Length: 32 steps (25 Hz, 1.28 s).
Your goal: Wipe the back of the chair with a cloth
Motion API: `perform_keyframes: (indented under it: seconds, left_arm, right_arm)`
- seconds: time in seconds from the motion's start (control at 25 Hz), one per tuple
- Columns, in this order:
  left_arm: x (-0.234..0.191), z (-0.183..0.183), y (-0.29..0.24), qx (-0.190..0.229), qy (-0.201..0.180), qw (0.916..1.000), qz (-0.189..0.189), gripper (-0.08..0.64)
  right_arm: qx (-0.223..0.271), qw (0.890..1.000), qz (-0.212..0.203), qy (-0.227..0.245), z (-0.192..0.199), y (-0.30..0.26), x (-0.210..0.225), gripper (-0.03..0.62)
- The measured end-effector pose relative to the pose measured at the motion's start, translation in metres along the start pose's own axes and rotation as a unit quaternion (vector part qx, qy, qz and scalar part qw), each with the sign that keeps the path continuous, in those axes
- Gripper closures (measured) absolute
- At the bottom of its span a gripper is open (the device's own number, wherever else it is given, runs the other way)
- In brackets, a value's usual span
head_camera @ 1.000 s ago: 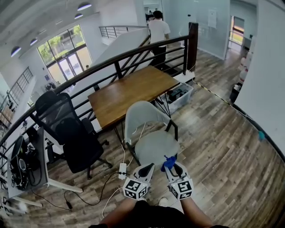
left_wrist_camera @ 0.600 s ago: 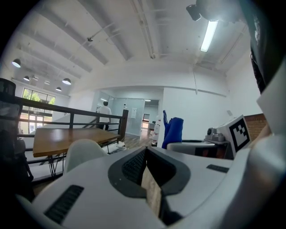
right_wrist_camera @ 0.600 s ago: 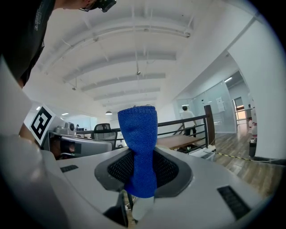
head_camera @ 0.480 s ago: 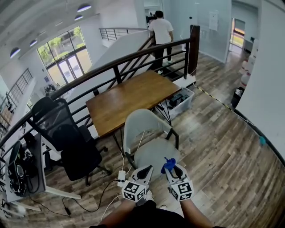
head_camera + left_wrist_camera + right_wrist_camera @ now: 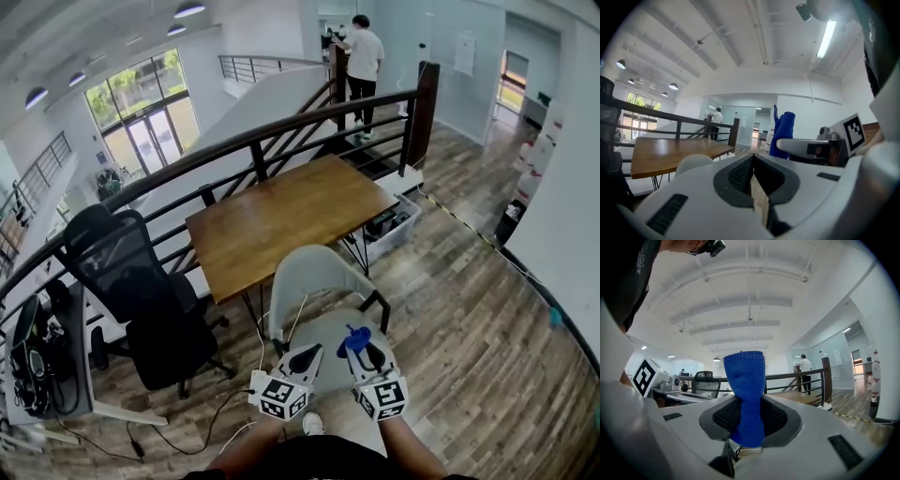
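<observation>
Above the chair seat's front, ur right gripper is clamped on the blue cloth (standing upright). Left gripper just beside it, jaws together w/ nothing between.

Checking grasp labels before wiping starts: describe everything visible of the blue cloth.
The cloth is bright blue with a fine knitted-looking texture. It is bunched into a narrow strip, its lower part pinched between the shut jaws of the right gripper. The free end stands upright above the jaws and widens to a flat top. In the head view it shows as a small blue tuft over the seat of the grey chair. Only the jaws are seen touching it.
</observation>
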State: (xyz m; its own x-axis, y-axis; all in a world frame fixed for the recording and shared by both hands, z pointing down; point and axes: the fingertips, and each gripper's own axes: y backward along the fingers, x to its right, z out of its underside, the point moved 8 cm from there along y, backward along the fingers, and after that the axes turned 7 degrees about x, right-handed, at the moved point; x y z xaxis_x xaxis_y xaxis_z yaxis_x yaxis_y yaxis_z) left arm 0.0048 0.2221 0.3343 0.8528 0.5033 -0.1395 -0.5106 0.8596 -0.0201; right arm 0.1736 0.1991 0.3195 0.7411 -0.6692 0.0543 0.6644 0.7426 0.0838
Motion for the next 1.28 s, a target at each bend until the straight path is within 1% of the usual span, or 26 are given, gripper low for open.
perform_keyframes:
  seconds: [0.16, 0.28, 0.44, 0.48, 0.72, 0.92, 1.12, 1.28]
  left_arm:
    - [-0.033, 0.003, 0.000, -0.004, 0.013, 0.9997, -0.022, 0.554]
    - [-0.048, -0.002, -0.002, 0.003, 0.014, 0.9997, -0.020, 0.554]
    - [-0.062, -0.004, -0.001, 0.009, 0.016, 0.9997, -0.016, 0.553]
    - [-0.065, -0.003, -0.001, 0.009, 0.017, 0.9996, -0.018, 0.553]
    - [-0.076, -0.005, 0.004, 0.026, 0.017, 0.9988, -0.036, 0.554]
    - [-0.085, 0.001, -0.002, 0.018, 0.026, 0.9985, -0.045, 0.554]
    - [-0.095, 0.001, -0.021, 0.018, 0.021, 0.9977, -0.062, 0.554]
    - [-0.107, -0.002, -0.043, 0.017, 0.021, 0.9961, -0.084, 0.553]
  right_arm:
    - [-0.003, 1.000, -0.010, 0.002, 0.001, -0.032, -0.004, 0.472]
    - [-0.008, 1.000, -0.016, 0.006, 0.001, -0.047, -0.010, 0.472]
    - [-0.025, 0.998, -0.014, 0.052, -0.001, -0.058, -0.025, 0.472]
    - [-0.029, 0.998, -0.016, 0.058, -0.002, -0.061, -0.028, 0.472]
    - [-0.023, 0.999, -0.019, 0.041, 0.012, -0.071, -0.029, 0.472]
    - [-0.032, 0.998, -0.033, 0.032, 0.016, -0.083, -0.024, 0.472]
    - [-0.029, 0.998, -0.052, 0.025, 0.025, -0.104, -0.004, 0.472]
    - [-0.028, 0.997, -0.069, 0.022, 0.022, -0.127, 0.017, 0.472]
